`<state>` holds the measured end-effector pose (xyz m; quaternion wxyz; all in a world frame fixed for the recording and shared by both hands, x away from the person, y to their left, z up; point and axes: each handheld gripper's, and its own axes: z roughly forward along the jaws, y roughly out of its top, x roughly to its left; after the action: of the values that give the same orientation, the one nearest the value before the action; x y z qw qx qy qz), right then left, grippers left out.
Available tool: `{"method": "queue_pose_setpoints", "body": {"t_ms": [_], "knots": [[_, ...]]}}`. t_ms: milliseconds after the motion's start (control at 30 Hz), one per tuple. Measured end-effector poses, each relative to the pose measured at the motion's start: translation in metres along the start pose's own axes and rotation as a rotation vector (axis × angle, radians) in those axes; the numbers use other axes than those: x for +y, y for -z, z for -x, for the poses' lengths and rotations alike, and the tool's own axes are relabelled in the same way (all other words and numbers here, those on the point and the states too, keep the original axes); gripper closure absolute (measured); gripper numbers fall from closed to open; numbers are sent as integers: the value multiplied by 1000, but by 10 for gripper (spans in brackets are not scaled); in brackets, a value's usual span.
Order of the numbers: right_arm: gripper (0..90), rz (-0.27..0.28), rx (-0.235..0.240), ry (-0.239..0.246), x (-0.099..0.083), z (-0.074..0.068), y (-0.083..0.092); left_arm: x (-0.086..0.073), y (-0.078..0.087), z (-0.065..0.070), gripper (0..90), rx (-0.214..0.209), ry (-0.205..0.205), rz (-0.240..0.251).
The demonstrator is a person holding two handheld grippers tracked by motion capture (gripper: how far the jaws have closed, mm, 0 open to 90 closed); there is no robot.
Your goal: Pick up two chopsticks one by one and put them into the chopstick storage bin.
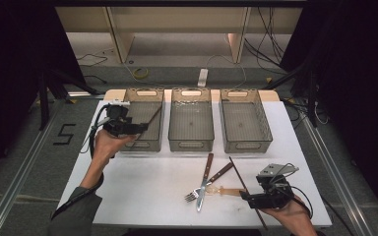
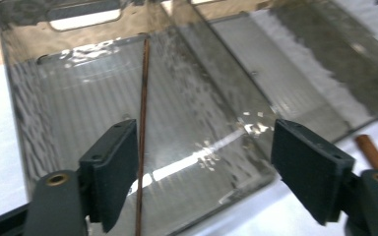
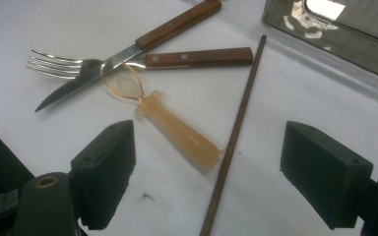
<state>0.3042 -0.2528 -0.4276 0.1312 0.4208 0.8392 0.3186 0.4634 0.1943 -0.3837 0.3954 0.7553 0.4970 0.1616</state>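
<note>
My left gripper [image 1: 140, 129] [image 2: 205, 129] hovers open over the left clear bin [image 1: 128, 147] [image 2: 24, 108]. A thin brown chopstick [image 1: 155, 116] [image 2: 143, 98] leans inside that bin, right beside the inner face of one jaw, and the other jaw stands far from it. My right gripper [image 1: 244, 195] [image 3: 209, 132] is open low over the table's front right. Between its jaws on the table lie a second chopstick [image 1: 238, 174] [image 3: 241, 118] and a translucent plastic utensil [image 1: 226, 190] [image 3: 177, 130], neither of them touched.
A wood-handled knife [image 1: 205, 177] [image 3: 177, 24] and fork [image 1: 221, 172] [image 3: 197, 57] lie crossed just left of the right gripper. The middle bin [image 1: 191, 145] and the right bin [image 1: 248, 147] stand in a row at the back of the white table [image 1: 142, 191].
</note>
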Motion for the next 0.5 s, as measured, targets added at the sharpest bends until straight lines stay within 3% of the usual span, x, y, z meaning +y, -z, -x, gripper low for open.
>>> {"method": "queue_pose_setpoints", "body": {"t_ms": [200, 333, 500], "knots": [[224, -45, -28, 9, 4, 2, -1, -15, 11, 11, 196, -52, -30, 34], [233, -69, -33, 14, 4, 3, -3, -21, 15, 14, 186, -80, -2, 79], [245, -100, -49, 25, 3, 3, -5, -26, 22, 20, 170, -146, 40, 85]]}}
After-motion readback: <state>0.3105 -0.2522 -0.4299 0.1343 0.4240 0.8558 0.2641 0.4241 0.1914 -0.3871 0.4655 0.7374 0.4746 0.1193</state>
